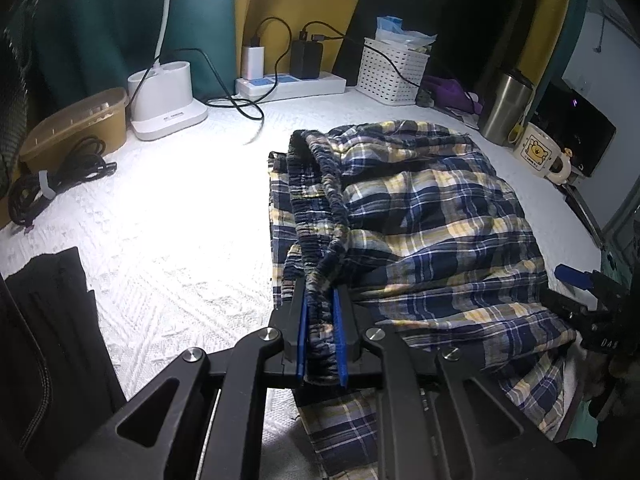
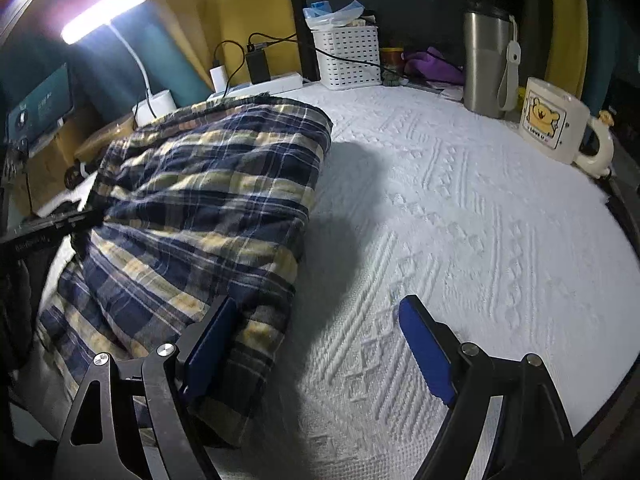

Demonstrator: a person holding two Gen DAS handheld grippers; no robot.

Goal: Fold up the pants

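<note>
The left tongs point(image 1: 320, 332) are clenching the gathered waistband point(image 1: 320, 208) of the plaid pants point(image 1: 432, 216), the elastic bunched between the two blue pads point(image 1: 338, 340). The pants are lying folded over on the white textured worktop point(image 1: 168, 216), spreading ahead of the left tongs and off to their right, with a lower layer running back beneath them toward the near edge.

The right tongs point(image 2: 316, 344) are standing released, jaws wide apart. Their left pad point(image 2: 212, 344) is touching the near right corner of the pants point(image 2: 208, 200); their right pad point(image 2: 426, 348) is hovering over the bare worktop point(image 2: 460, 208), apart from the cloth. The pants are filling the space ahead and left of these tongs, and the left tongs' black arm point(image 2: 44, 232) is showing at the far left.

Beyond the left tongs, at the worktop's back, a lamp base point(image 1: 166, 98), a power strip point(image 1: 290, 84) with chargers and a white basket point(image 1: 394, 70) are sitting. Farther right, a steel tumbler point(image 1: 506, 106) and a bear mug point(image 1: 540, 152) are standing. Far left, a brown tub point(image 1: 76, 124) and coiled cable point(image 1: 56, 176) are resting.
</note>
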